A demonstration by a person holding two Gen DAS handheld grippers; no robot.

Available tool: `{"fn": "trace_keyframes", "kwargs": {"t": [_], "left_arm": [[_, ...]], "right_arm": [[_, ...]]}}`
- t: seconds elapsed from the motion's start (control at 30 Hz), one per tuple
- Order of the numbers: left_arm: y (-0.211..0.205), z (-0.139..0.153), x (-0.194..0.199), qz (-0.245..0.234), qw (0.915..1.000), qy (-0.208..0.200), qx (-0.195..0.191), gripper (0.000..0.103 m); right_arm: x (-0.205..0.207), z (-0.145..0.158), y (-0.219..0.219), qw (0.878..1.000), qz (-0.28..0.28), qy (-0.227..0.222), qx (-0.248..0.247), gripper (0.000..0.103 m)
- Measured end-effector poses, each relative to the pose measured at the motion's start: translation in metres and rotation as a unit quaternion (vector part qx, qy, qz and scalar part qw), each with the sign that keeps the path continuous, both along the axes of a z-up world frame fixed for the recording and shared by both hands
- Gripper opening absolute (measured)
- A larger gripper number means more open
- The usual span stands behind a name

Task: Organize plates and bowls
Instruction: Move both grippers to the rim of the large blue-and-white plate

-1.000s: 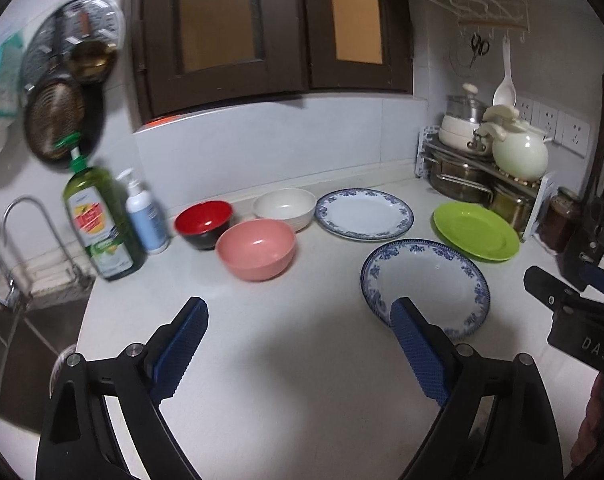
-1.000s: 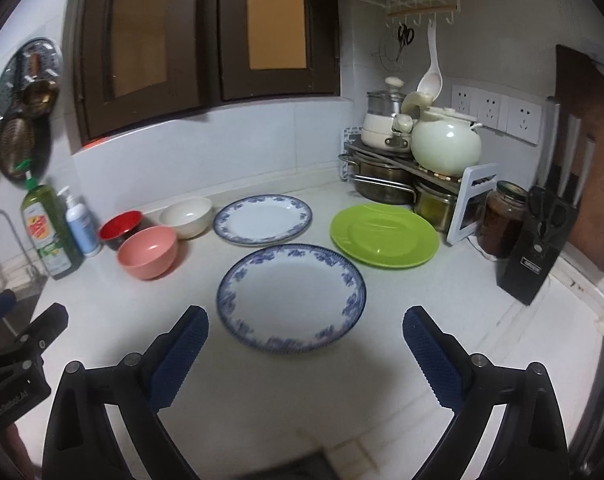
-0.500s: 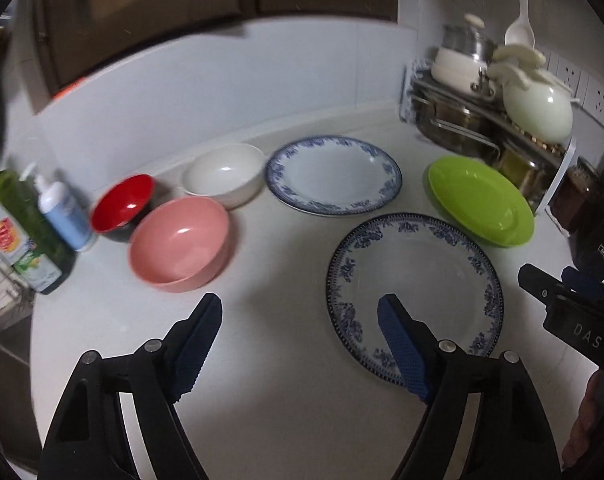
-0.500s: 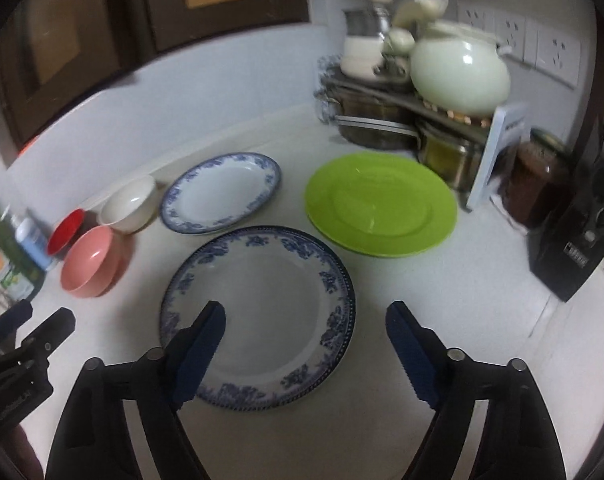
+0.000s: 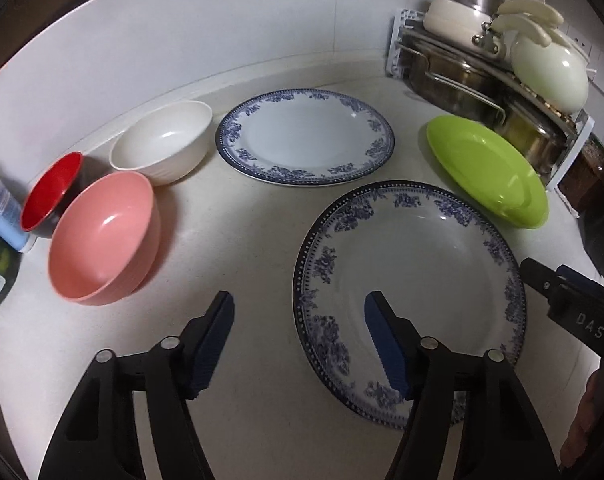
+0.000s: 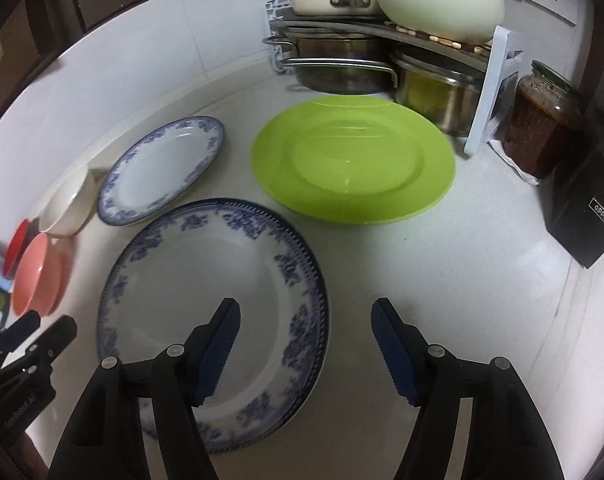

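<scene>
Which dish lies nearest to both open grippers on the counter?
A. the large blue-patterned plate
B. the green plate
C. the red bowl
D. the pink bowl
A. The large blue-patterned plate lies just ahead of both: the left gripper has one finger over its left rim, and the right gripper has one finger over its right part.

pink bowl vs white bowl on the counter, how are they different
The pink bowl is salmon pink and smooth outside; the white bowl is creamy white with faint ribbing on its wall. The pink bowl sits nearer the open left gripper, the white bowl farther back by the wall, beside the far blue-patterned plate. The pink bowl looks larger, though its nearness may exaggerate that. Both stand upright, empty, on the white countertop.
</scene>
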State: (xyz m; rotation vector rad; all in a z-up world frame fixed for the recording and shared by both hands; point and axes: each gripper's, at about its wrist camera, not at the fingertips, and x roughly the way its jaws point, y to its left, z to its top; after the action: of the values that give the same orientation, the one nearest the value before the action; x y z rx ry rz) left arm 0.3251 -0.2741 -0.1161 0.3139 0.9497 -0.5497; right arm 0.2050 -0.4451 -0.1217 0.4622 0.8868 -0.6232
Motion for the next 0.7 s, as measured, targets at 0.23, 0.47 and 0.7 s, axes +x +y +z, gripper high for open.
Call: {"fn": "trace_keyframes", "kwargs": {"t": [0.23,0.47,0.7], "left_arm": [[-0.01,-0.02,0.01,-0.01,0.9996,0.025,0.007,0.062],[-0.016,-0.031,0.017,-0.012,0.9989,0.044,0.003,0.056],[-0.02,-0.036,0.021,-0.014,0.9984,0.055,0.0,0.048]], "right_arm": [[0.01,-0.017,-0.009,1.0,-0.006,0.012,0.014,0.064],[0.015,-0.027,-0.013,0.999,-0.003,0.024,0.024,0.059],[0.021,-0.033,-0.019,0.999,-0.002,0.026,0.037,0.053]]}}
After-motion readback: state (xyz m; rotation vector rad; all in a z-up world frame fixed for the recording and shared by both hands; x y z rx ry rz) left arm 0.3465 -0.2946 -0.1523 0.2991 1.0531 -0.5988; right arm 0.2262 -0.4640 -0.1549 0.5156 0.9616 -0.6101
